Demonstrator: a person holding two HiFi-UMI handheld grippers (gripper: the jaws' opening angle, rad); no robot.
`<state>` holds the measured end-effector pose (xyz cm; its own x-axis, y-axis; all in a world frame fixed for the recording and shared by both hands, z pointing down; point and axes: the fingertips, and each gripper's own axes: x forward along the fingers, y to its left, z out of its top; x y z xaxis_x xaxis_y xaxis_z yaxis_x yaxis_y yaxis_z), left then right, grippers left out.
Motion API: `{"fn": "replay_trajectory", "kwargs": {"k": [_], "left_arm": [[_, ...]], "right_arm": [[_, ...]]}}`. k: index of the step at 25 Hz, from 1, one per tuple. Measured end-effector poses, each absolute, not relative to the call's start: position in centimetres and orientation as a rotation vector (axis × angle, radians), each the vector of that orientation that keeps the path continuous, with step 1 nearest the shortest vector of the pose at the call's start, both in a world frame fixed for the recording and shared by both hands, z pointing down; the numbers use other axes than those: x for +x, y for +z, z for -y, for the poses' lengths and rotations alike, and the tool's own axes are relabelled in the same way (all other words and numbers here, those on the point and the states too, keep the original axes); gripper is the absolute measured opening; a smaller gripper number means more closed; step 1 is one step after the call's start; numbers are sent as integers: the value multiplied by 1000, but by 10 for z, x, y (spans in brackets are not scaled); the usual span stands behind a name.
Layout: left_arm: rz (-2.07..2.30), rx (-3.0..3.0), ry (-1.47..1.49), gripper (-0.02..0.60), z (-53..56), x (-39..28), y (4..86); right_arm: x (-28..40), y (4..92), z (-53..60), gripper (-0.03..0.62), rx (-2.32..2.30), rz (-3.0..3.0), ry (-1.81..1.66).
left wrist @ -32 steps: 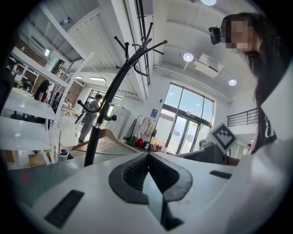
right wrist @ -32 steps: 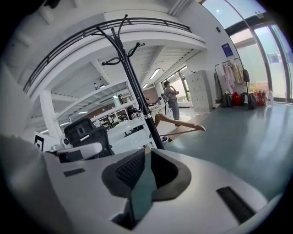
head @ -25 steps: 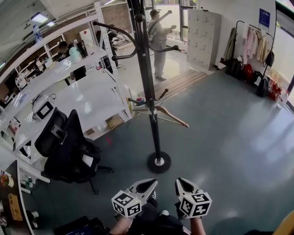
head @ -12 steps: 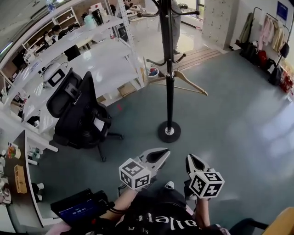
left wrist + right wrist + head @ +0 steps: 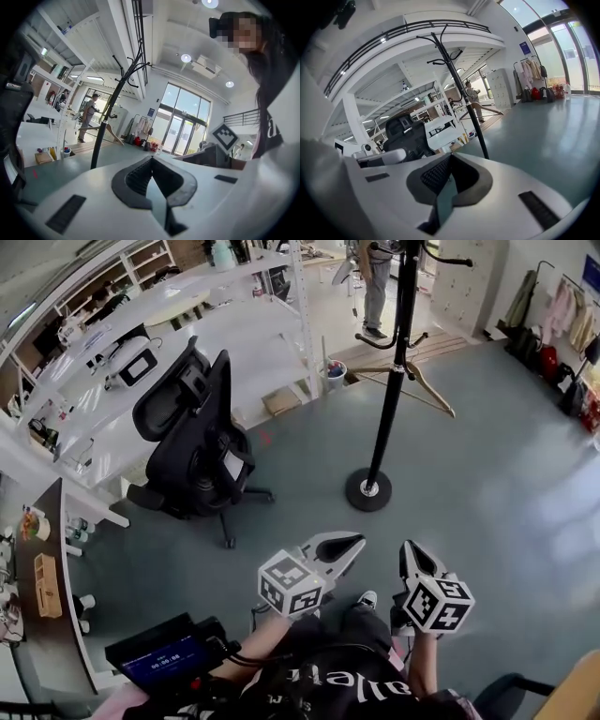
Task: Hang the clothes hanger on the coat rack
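Observation:
The black coat rack (image 5: pixel 388 381) stands on its round base (image 5: pixel 368 490) on the grey floor. A wooden clothes hanger (image 5: pixel 417 382) hangs on one of its lower hooks, tilted. The rack (image 5: pixel 107 122) and hanger (image 5: pixel 107 131) also show far off in the left gripper view, as do the rack (image 5: pixel 465 101) and hanger (image 5: pixel 482 110) in the right gripper view. My left gripper (image 5: pixel 353 542) and right gripper (image 5: pixel 409 550) are held low and close to my body, well short of the rack. Both are shut with nothing between the jaws.
A black office chair (image 5: pixel 199 432) stands left of the rack, beside a long white desk with shelving (image 5: pixel 131 381). A person (image 5: pixel 375 277) stands far behind the rack. A clothes rail with garments (image 5: pixel 562 310) is at the far right. A dark screen device (image 5: pixel 165 659) sits at my lower left.
The rack and hanger have slid right and farther off in the head view while the chair came into the middle. Both grippers stayed shut and close to my body.

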<state>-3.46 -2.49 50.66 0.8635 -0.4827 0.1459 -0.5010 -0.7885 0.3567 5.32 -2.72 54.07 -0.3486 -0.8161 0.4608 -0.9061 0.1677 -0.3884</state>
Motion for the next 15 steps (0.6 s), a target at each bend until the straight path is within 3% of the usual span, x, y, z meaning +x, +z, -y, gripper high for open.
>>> {"fn": "replay_trajectory", "kwargs": {"k": [7,15], "left_arm": [[622,2662,91,0,-13,-103,519],[493,2684,48,0,-57,-107,520]], "right_arm": [[-19,548,-21,9,1800,2237,948],[-41,553,-79,9,1840,2167,942]]}}
